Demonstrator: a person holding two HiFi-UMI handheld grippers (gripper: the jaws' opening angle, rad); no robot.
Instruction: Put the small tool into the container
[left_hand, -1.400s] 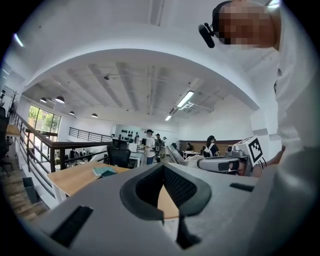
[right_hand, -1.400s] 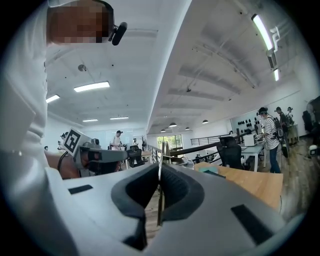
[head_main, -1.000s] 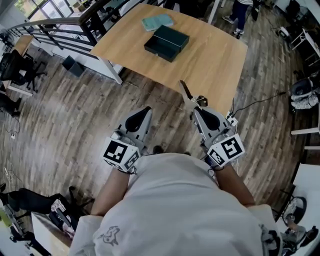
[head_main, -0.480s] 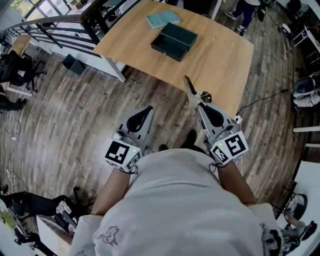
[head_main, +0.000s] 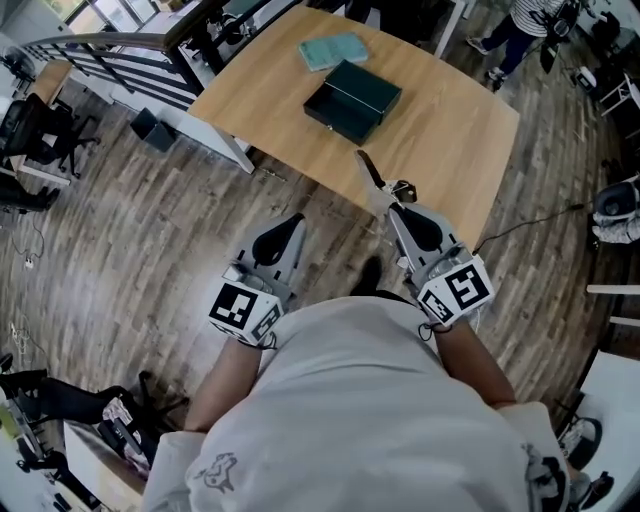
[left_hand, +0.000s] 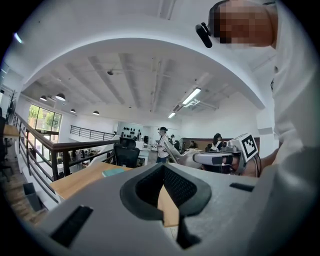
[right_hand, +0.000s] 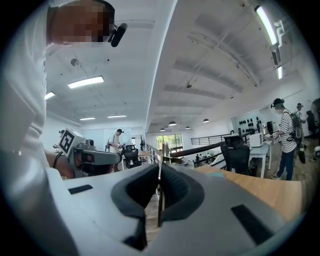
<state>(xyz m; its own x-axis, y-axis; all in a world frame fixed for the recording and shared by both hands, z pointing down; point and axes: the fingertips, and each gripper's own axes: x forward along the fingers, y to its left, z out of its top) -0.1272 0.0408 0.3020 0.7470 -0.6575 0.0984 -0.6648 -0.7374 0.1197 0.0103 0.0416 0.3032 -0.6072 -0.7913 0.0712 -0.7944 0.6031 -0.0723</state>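
A dark green container (head_main: 353, 100) lies closed on the wooden table (head_main: 440, 130), with a teal pad (head_main: 334, 50) just beyond it. My right gripper (head_main: 388, 205) is shut on the small tool (head_main: 369, 172), a thin dark blade that points toward the table's near edge. In the right gripper view the tool (right_hand: 159, 190) stands edge-on between the pads of that gripper (right_hand: 159, 200). My left gripper (head_main: 293, 222) hangs over the wood floor to the left, shut and empty; the left gripper (left_hand: 172, 200) in its own view holds nothing.
A black railing (head_main: 120, 45) runs along the upper left, with a small black bin (head_main: 153, 130) by the table leg. A person (head_main: 520, 30) stands beyond the table's far right corner. A cable (head_main: 520, 225) trails on the floor at right, near an office chair (head_main: 615, 205).
The table and container have come closer to me. My right gripper has carried the tool forward, so its tip now reaches the table's near edge. The left gripper has barely moved.
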